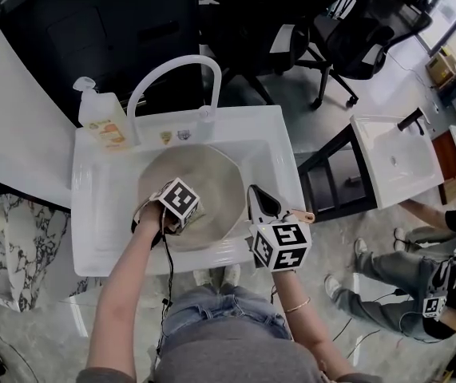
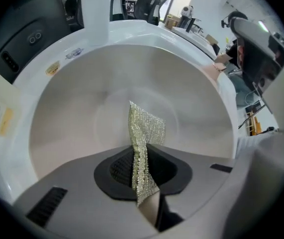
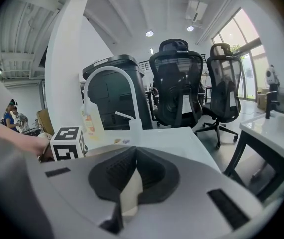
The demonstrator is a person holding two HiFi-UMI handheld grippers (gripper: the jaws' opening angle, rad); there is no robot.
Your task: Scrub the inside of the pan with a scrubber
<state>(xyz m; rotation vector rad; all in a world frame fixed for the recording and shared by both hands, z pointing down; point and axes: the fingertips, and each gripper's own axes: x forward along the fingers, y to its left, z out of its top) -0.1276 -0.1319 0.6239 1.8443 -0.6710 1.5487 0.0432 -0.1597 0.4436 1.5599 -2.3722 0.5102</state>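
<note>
A pale, round pan (image 1: 216, 183) sits in the white sink (image 1: 104, 214). My left gripper (image 1: 172, 207) is down inside the pan, shut on a silvery mesh scrubber (image 2: 145, 131). In the left gripper view the scrubber sticks out from the closed jaws (image 2: 142, 171) over the pan's smooth inner wall (image 2: 82, 123). My right gripper (image 1: 262, 206) is at the pan's right rim, shut on the light wooden handle (image 1: 301, 215). In the right gripper view a strip of the handle (image 3: 131, 193) is pinched at the right gripper (image 3: 134, 176).
A white arched tap (image 1: 172, 74) and a soap bottle (image 1: 104, 122) stand at the back of the sink. A black cabinet and office chairs (image 1: 355, 30) lie behind. A second white sink (image 1: 395, 158) and another person (image 1: 443, 270) are to the right.
</note>
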